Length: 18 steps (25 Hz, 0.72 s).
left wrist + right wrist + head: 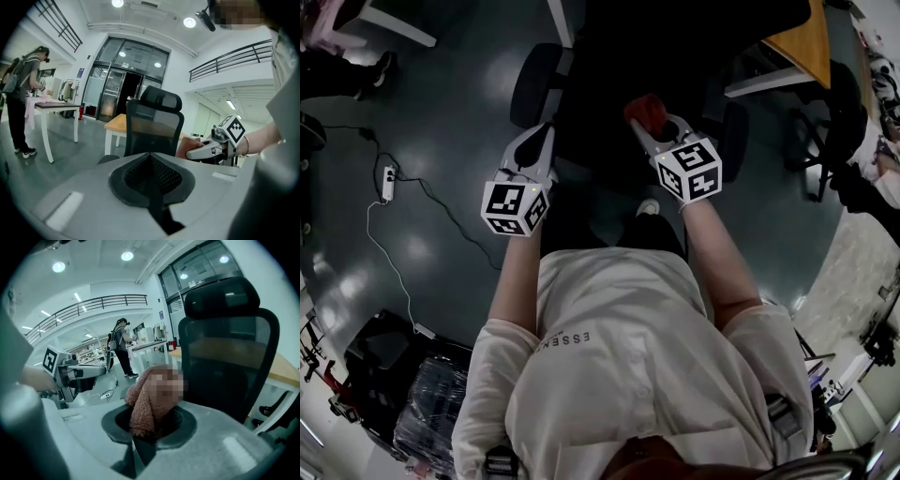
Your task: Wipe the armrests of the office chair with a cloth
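Pinches a reddish cloth tight in the right gripper, just before the chair back. Holds the left gripper closed on nothing, near the seat. Looks like the approach, wiping not yet begun. Calls next for lowering the cloth flat onto the nearby armrest.

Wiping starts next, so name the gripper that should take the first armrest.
Right. The right gripper holds the cloth in its jaws, facing the office chair; the left gripper has its jaws shut on nothing.
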Tool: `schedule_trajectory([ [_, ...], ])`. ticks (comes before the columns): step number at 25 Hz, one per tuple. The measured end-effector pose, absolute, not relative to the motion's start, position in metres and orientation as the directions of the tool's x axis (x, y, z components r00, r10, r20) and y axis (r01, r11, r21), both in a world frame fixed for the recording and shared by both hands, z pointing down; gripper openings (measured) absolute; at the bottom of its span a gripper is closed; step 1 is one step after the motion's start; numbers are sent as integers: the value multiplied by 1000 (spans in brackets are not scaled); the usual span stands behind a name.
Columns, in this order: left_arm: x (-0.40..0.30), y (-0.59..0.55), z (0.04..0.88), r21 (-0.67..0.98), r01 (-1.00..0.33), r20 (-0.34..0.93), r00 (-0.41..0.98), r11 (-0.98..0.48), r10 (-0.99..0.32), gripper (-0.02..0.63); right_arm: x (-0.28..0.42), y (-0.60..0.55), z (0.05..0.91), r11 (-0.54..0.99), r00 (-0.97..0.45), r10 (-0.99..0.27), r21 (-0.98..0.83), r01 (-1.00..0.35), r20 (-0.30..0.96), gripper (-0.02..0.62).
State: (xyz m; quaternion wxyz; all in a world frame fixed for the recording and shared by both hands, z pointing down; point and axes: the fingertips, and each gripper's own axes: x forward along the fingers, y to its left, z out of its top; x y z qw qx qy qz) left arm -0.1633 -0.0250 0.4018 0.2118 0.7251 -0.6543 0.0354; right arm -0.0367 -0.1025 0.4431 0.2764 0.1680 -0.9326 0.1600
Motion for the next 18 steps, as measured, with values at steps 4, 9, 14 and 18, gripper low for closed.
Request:
schedule_trajectory([
  [4, -231, -27, 413, 282, -950, 335, 225, -131, -915, 17, -102, -101, 455, 866, -761, -277, -191, -463, 587, 49],
  [9, -280, -34, 428, 277, -925, 357, 351, -261, -865, 17, -159, -101, 478, 797, -709, -342, -210, -567, 616, 49],
  [14, -315, -39, 433, 278, -910, 351, 395, -308, -849, 17, -205, -107, 488, 768, -653, -371, -177, -615, 660, 49],
  [18, -335, -45, 450, 329, -905, 362, 384, -269, -850, 17, -225, -129, 497, 780, -607, -402, -91, -619, 685, 49],
])
